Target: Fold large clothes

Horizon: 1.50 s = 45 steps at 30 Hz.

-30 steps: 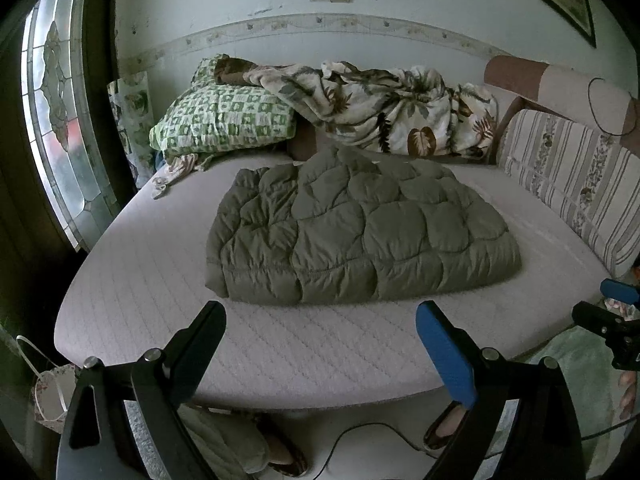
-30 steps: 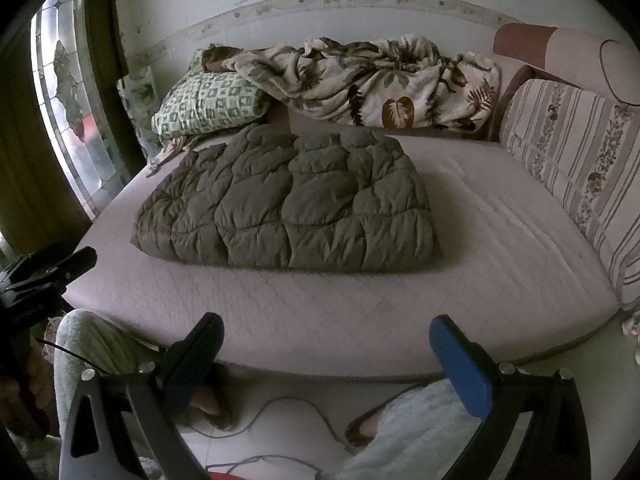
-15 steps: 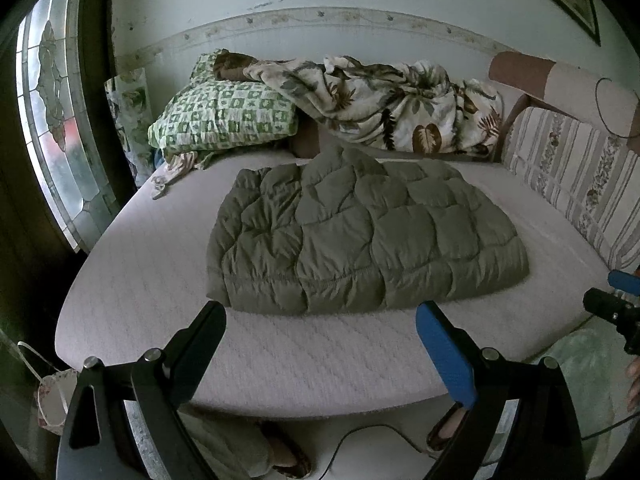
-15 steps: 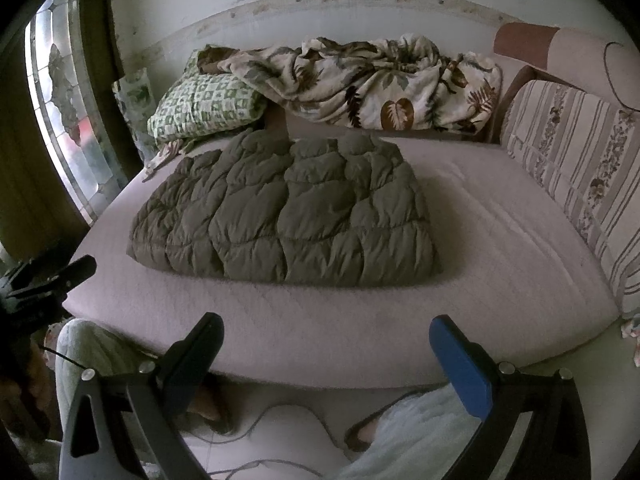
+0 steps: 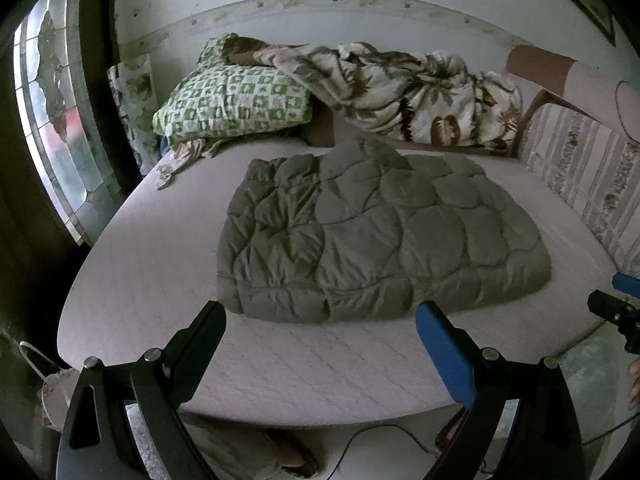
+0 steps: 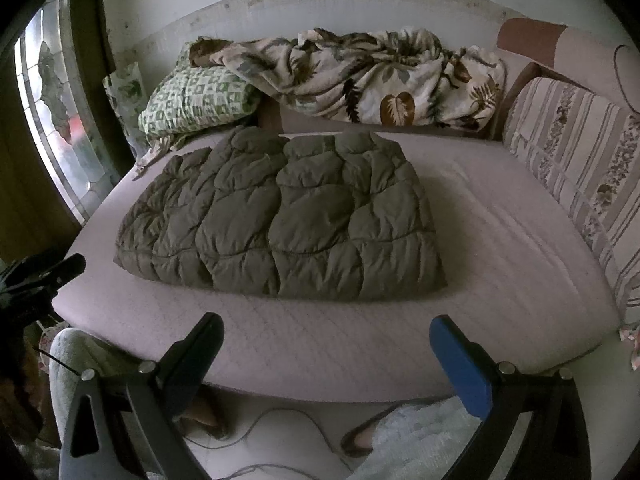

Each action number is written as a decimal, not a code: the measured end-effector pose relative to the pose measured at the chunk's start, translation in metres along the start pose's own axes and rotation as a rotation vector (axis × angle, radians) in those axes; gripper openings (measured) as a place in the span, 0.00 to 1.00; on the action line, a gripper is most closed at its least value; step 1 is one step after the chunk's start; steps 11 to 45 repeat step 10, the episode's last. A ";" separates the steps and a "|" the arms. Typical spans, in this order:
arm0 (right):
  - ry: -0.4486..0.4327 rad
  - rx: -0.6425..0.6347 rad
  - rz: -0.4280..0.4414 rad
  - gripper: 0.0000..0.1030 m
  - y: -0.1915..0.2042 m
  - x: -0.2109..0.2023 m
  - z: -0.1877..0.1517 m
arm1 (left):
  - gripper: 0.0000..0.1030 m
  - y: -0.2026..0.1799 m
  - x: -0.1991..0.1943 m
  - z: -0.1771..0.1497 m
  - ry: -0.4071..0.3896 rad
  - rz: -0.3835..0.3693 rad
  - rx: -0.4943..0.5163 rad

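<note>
Olive quilted comforter (image 5: 372, 236) lies folded in a thick rectangle mid-bed (image 5: 152, 280), clear of both grippers. Left gripper (image 5: 320, 336) hovers off the near bed edge, fingers wide, holding nothing. Right gripper (image 6: 326, 344) likewise, fingers spread wide and empty. Green checked pillow (image 5: 232, 108) and leaf-print blanket (image 5: 412, 92) sit against the far wall.
</note>
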State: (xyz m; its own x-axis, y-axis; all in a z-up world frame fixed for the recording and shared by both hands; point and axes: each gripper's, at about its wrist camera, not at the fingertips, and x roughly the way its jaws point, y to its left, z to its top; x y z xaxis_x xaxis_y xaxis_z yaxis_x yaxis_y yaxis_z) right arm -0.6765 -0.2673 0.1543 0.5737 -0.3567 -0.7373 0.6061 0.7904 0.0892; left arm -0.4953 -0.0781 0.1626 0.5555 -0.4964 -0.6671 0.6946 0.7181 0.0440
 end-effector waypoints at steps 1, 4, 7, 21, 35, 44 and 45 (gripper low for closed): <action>0.002 -0.002 0.001 1.00 0.000 0.002 0.001 | 0.93 0.001 0.002 0.001 0.004 0.001 -0.005; 0.017 -0.014 0.010 1.00 0.003 0.014 0.008 | 0.93 0.007 0.010 0.003 0.013 0.014 -0.021; 0.033 -0.018 0.020 1.00 0.006 0.026 0.012 | 0.93 0.011 0.018 0.006 0.018 0.031 -0.032; 0.050 -0.018 0.026 1.00 0.007 0.040 0.016 | 0.93 0.015 0.027 0.008 0.025 0.043 -0.037; 0.050 -0.018 0.026 1.00 0.007 0.040 0.016 | 0.93 0.015 0.027 0.008 0.025 0.043 -0.037; 0.050 -0.018 0.026 1.00 0.007 0.040 0.016 | 0.93 0.015 0.027 0.008 0.025 0.043 -0.037; 0.050 -0.018 0.026 1.00 0.007 0.040 0.016 | 0.93 0.015 0.027 0.008 0.025 0.043 -0.037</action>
